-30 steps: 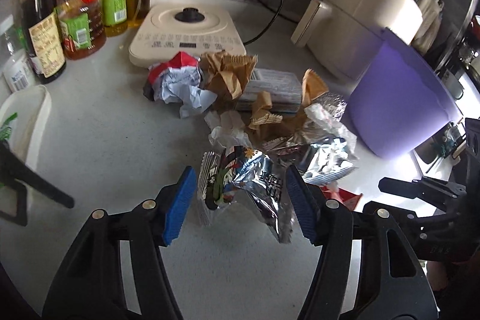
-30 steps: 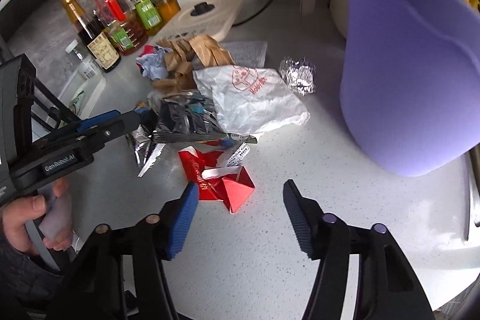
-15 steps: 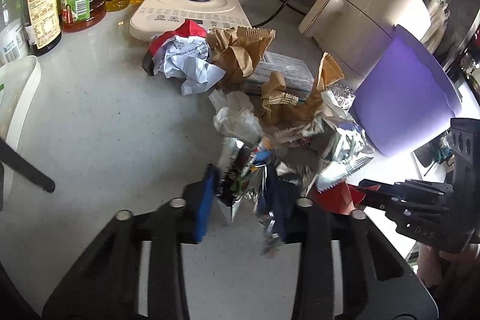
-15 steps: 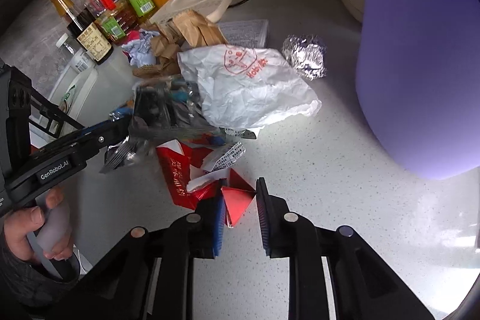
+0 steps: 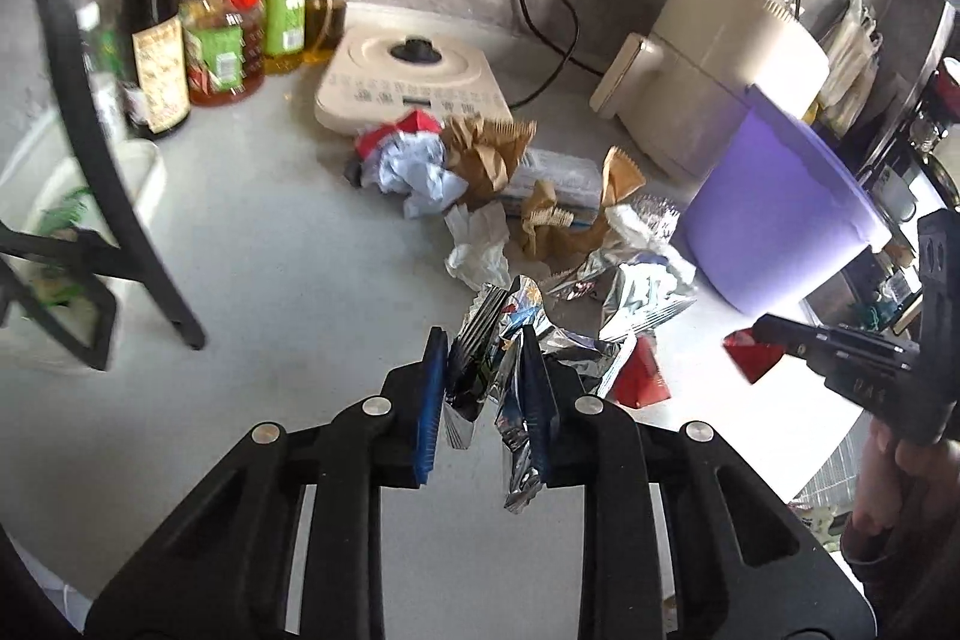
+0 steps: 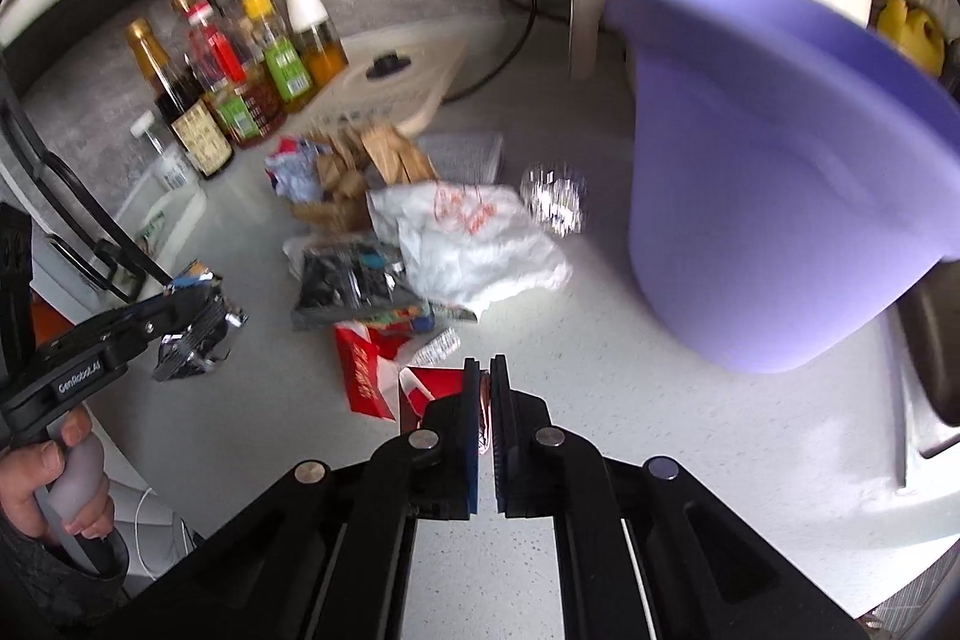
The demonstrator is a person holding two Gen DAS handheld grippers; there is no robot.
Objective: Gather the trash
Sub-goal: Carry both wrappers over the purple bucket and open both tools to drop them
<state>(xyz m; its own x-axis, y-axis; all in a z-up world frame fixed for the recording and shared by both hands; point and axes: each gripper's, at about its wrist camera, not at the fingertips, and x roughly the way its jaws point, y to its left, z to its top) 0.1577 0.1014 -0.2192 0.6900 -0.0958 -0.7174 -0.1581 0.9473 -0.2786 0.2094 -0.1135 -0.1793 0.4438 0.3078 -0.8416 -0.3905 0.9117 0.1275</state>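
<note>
My left gripper (image 5: pixel 483 349) is shut on a silver foil snack wrapper (image 5: pixel 498 340) and holds it above the counter; it also shows in the right wrist view (image 6: pixel 195 334). My right gripper (image 6: pixel 486 370) is shut on a red paper scrap (image 6: pixel 435 382), lifted off the counter; the scrap also shows in the left wrist view (image 5: pixel 747 355). The purple bin (image 6: pixel 780 172) stands at the right. A trash pile lies on the counter: a white bag (image 6: pixel 474 232), a foil ball (image 6: pixel 555 196), brown paper (image 5: pixel 489 151), a dark wrapper (image 6: pixel 348 280).
Sauce and oil bottles (image 5: pixel 204 22) stand at the back left. A cream induction cooker (image 5: pixel 414 82) and a cream air fryer (image 5: pixel 720 64) stand behind the pile, with black cables on the wall. A black wire rack (image 5: pixel 90 172) is at the left.
Both grippers closed: the left on the foil wrapper, the right on the red scrap. Both have lifted their pieces up off the counter.
</note>
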